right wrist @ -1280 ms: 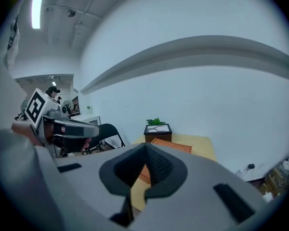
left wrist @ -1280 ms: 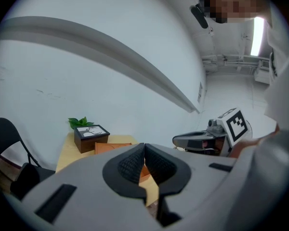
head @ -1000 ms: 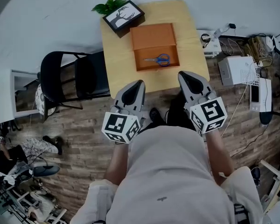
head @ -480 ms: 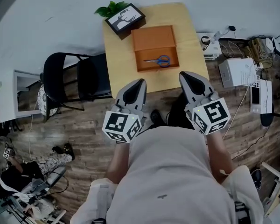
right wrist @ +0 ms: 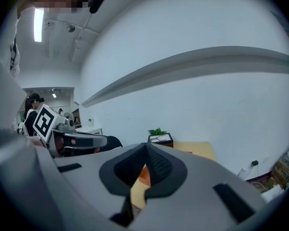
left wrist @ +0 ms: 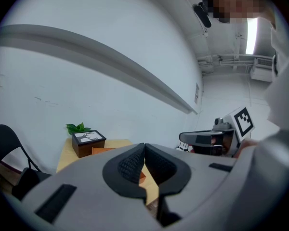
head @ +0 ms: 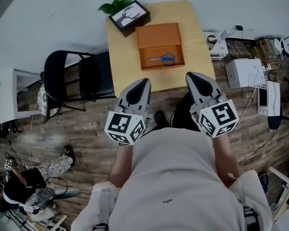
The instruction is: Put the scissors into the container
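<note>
In the head view, blue-handled scissors point(head: 163, 58) lie inside an open orange box point(head: 161, 46) on a small wooden table point(head: 123, 52). My left gripper point(head: 142, 83) is held near the table's front edge, left of the box, jaws shut with nothing in them. To the right, my right gripper point(head: 191, 76) is shut and empty as well, just short of the table's front right corner. The left gripper view shows the shut left gripper point(left wrist: 144, 147) with the table beyond it. In the right gripper view, the shut right gripper point(right wrist: 145, 147) hides most of the orange box point(right wrist: 143, 174).
A framed picture block point(head: 129, 17) with a green plant point(head: 114, 6) stands at the table's back left corner. A black folding chair point(head: 77, 81) is left of the table. White boxes and cables point(head: 250, 66) lie on the wooden floor at right. A white wall is behind.
Both grippers stay shut and hardly move. The table and box sit slightly higher in the head view. A person at the lower left of the floor has shifted.
</note>
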Demonstrator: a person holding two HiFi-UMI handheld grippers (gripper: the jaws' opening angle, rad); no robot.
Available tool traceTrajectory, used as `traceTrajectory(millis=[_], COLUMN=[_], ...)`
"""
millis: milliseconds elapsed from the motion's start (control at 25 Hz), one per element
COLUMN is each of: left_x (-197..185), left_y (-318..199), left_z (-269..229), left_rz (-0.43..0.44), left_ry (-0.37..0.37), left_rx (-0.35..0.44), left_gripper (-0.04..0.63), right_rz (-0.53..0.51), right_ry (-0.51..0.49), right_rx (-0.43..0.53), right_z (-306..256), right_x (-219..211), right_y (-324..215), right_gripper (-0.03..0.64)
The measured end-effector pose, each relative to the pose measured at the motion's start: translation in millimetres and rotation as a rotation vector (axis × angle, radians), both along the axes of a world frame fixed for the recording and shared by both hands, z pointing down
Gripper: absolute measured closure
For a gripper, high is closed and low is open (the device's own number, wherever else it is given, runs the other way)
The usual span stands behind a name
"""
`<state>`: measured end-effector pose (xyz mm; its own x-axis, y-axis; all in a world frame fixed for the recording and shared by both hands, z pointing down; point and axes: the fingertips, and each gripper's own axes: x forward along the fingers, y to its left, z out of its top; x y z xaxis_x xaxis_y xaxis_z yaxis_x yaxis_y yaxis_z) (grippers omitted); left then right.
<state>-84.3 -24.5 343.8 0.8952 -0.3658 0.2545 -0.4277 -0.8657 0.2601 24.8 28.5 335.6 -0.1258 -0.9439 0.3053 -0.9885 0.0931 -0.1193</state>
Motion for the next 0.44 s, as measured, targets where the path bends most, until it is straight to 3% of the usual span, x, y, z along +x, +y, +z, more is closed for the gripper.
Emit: traceTrajectory(millis=[440], left_x=[1.6], left_y=[5.5], left_z=[4.0], left_rz=[0.011], left_ry=[-0.003], left_rx=[-0.008], left_gripper=[0.589], right_rz=[-0.027], right_ry=[0.001], right_rx=[0.003], right_z=[-2.6], right_x=[-5.9], right_y=[4.6], right_gripper=[0.618])
